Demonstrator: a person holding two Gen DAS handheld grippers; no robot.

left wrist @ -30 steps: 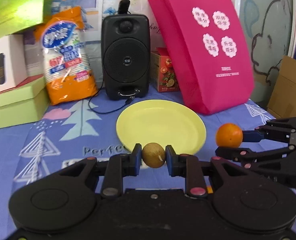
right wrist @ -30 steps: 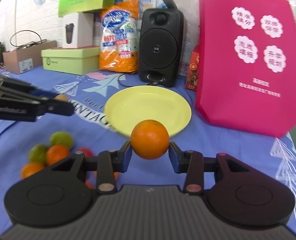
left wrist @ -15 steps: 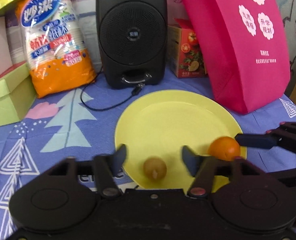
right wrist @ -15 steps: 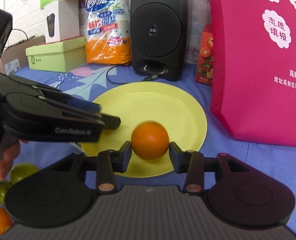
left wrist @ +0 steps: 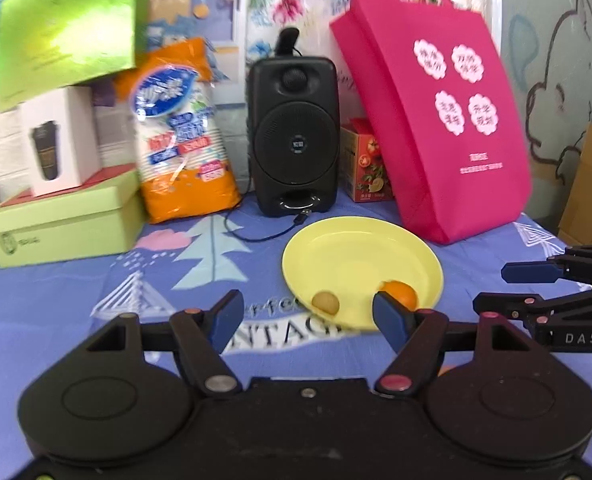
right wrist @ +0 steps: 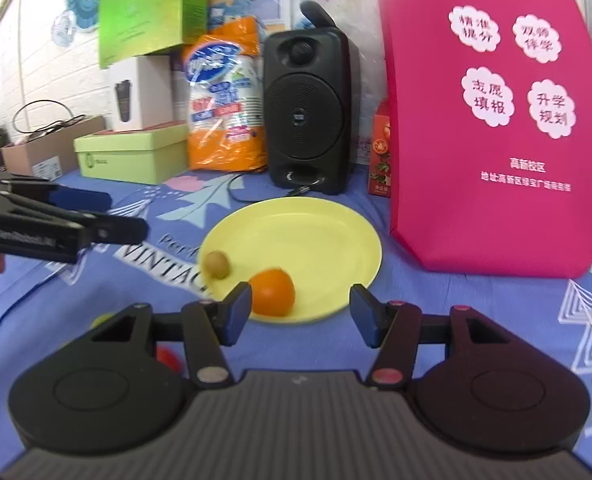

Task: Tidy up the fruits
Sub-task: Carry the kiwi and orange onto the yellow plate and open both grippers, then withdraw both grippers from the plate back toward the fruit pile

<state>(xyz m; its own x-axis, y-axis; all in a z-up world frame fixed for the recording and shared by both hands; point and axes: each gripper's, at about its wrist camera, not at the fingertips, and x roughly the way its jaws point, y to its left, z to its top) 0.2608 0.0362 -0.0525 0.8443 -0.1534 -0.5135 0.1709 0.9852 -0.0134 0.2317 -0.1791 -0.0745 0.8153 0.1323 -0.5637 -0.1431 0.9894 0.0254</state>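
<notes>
A yellow plate point(left wrist: 360, 256) point(right wrist: 308, 232) lies on the blue tablecloth. On its near edge sit a small brownish-green fruit point(left wrist: 325, 302) point(right wrist: 216, 264) and an orange point(left wrist: 400, 293) point(right wrist: 274, 292). My left gripper point(left wrist: 310, 320) is open and empty, back from the plate. My right gripper point(right wrist: 300, 314) is open and empty, just behind the orange. Each gripper shows in the other's view: the right point(left wrist: 516, 286) at the right edge, the left point(right wrist: 112, 216) at the left edge.
A black speaker point(left wrist: 294, 136), a pink bag point(left wrist: 436, 128), an orange packet point(left wrist: 184, 140), a small carton point(left wrist: 366, 172) and green boxes point(left wrist: 60, 216) stand behind the plate. A cable point(left wrist: 256, 236) runs near it. Blurred loose fruits point(right wrist: 168, 356) lie below my right gripper.
Both grippers opened and let go of their fruits onto the plate, then pulled back and up from it. The small fruit and the orange now rest on the plate.
</notes>
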